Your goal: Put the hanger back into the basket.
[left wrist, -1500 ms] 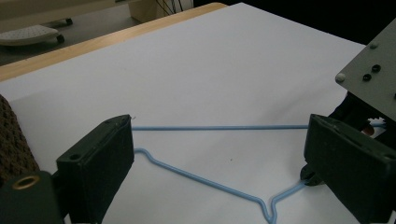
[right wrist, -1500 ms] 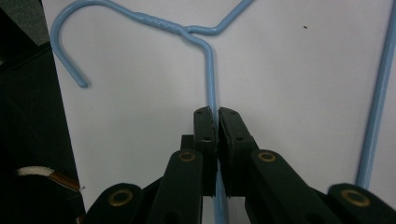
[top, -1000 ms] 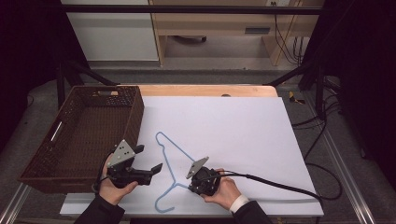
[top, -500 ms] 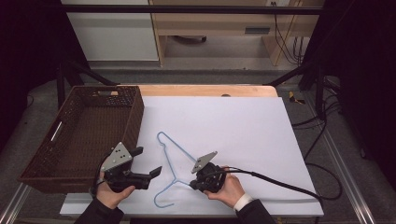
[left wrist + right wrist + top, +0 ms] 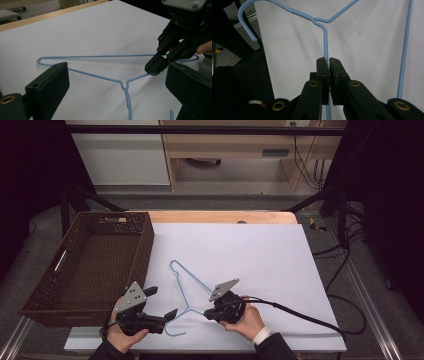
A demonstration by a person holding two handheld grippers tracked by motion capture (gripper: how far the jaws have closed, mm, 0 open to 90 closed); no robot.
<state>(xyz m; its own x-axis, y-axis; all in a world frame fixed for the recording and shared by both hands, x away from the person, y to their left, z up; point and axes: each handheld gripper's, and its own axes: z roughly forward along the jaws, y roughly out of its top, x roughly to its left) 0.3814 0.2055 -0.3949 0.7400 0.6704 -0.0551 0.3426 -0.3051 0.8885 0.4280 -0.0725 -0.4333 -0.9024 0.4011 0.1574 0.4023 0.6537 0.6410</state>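
Now the right gripper [image 5: 210, 310] has its fingers clamped on the blue wire hanger [image 5: 186, 287] at one shoulder and has lifted slightly, likely tipping that side off the desk [image 5: 260, 255]. Left gripper [image 5: 165, 306] waits open beside the hook. Beyond, the wicker basket [image 5: 45, 307] sits empty.

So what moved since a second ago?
The left gripper slid down toward the table's near edge, jaws open beside the hook. The right gripper stayed shut on the blue hanger, lifting a bit. The basket stayed put.
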